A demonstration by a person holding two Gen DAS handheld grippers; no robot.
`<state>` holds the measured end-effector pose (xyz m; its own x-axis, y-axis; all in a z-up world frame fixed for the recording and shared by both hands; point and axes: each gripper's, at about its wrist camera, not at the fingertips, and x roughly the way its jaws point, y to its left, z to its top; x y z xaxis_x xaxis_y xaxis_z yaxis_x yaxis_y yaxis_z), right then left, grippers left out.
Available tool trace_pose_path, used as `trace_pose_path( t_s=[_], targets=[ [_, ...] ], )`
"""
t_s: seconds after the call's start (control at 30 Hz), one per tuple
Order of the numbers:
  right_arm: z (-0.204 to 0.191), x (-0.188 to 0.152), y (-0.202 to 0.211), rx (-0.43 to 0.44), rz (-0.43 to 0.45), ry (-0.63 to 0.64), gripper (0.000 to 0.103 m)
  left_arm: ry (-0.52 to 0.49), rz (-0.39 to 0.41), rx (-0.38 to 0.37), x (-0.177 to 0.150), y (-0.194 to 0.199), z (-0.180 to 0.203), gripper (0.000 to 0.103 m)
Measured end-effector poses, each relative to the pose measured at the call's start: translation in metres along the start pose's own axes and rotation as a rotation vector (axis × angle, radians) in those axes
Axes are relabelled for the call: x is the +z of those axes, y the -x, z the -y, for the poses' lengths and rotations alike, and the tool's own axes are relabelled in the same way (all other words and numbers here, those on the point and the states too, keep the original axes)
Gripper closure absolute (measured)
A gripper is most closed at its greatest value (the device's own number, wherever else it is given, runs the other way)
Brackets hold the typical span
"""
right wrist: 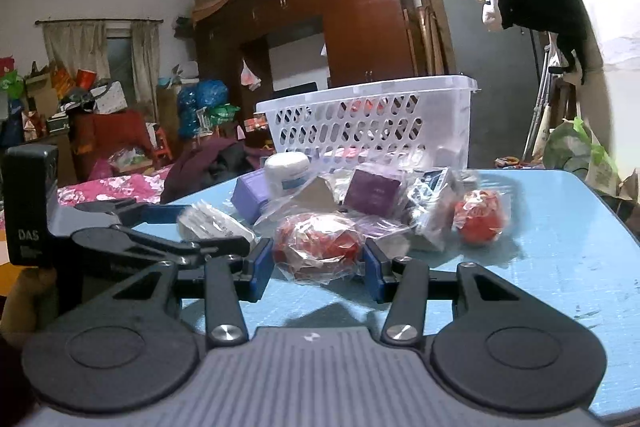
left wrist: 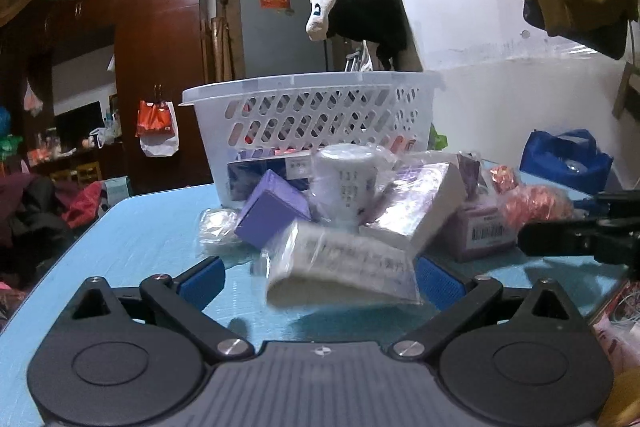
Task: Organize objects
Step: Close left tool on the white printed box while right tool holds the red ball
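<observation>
A white slotted basket (left wrist: pixel 316 107) stands at the back of the blue table (left wrist: pixel 140 239); it also shows in the right wrist view (right wrist: pixel 368 123). In front of it lies a pile of wrapped goods: a purple box (left wrist: pixel 270 213), a white jar (left wrist: pixel 346 183), and a white bagged packet (left wrist: pixel 344 273). My left gripper (left wrist: pixel 318 277) is open, its blue pads either side of that packet. My right gripper (right wrist: pixel 318 265) has its pads against both sides of a red bagged bundle (right wrist: pixel 318 245). A second red bundle (right wrist: pixel 480 217) lies to the right.
A dark purple box (right wrist: pixel 374 193) and a white jar (right wrist: pixel 288 173) sit in the pile. The left gripper's body (right wrist: pixel 120 239) is close on the right gripper's left. A blue bag (left wrist: pixel 566 159) sits beyond the table's right edge. A wardrobe (left wrist: pixel 156 67) stands behind.
</observation>
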<state>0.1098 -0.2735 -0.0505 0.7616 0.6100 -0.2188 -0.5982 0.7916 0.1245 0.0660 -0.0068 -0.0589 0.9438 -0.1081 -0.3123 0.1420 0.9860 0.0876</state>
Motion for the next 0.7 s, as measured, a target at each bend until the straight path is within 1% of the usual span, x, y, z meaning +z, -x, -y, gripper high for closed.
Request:
trace_pose_path(
  t_s=[0.07,0.1,0.13,0.17,0.4,0.7],
  targets=[
    [0.000,0.001,0.000,-0.001,0.002,-0.001,0.053,0.012,-0.004,-0.013,-0.001,0.001,-0.001,0.005],
    [0.001,0.001,0.000,-0.001,0.003,0.000,0.053,0.016,-0.001,-0.024,-0.001,0.002,-0.001,0.011],
    [0.001,0.001,0.000,-0.001,0.004,-0.001,0.053,0.020,0.005,-0.030,-0.001,0.003,-0.001,0.021],
    [0.001,0.001,0.000,-0.002,0.004,-0.001,0.053,0.025,0.008,-0.031,-0.001,0.004,-0.002,0.025],
    [0.005,0.001,0.001,-0.004,0.007,-0.006,0.053,0.065,0.074,-0.047,0.001,0.013,-0.008,0.042],
    [0.004,0.001,0.001,-0.002,0.003,-0.007,0.052,0.060,0.085,-0.043,-0.001,0.014,-0.009,0.043]
  ],
)
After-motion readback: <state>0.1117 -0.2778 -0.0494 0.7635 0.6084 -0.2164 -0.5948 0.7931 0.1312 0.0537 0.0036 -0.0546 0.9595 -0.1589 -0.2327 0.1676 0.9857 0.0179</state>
